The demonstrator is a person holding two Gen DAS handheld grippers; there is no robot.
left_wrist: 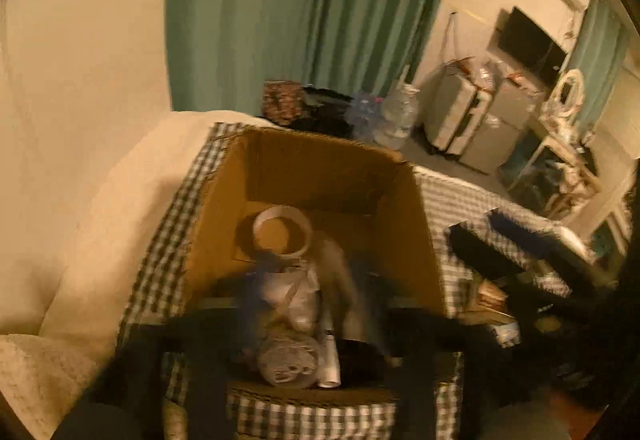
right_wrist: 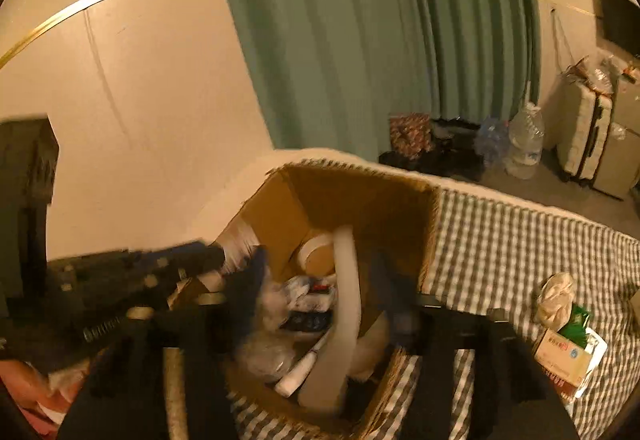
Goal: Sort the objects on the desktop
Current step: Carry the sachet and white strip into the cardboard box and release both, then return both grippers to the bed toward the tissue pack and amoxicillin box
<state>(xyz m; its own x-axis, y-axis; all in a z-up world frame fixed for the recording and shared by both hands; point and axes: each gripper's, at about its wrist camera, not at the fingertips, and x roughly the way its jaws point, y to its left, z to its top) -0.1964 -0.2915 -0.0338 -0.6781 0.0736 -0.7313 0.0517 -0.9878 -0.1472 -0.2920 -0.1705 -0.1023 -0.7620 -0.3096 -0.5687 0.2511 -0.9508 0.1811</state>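
An open cardboard box (left_wrist: 320,168) stands on a checked cloth and holds a tape roll (left_wrist: 282,230), a crumpled bag, a grey roll (left_wrist: 286,360) and a white tube (left_wrist: 330,360). My left gripper (left_wrist: 306,280) hangs over the box's near side, blurred, its blue-tipped fingers apart with nothing clearly between them. In the right wrist view my right gripper (right_wrist: 320,280) is over the same box (right_wrist: 360,196), fingers apart. A long white curved piece (right_wrist: 346,304) stands between them; whether it is held is unclear.
The checked cloth (right_wrist: 500,240) spreads to the right, with a crumpled tissue (right_wrist: 556,296), a green packet (right_wrist: 576,324) and a small carton (right_wrist: 564,356) on it. The other gripper's body (right_wrist: 120,280) is at the left. A green curtain, bottles and suitcases stand behind.
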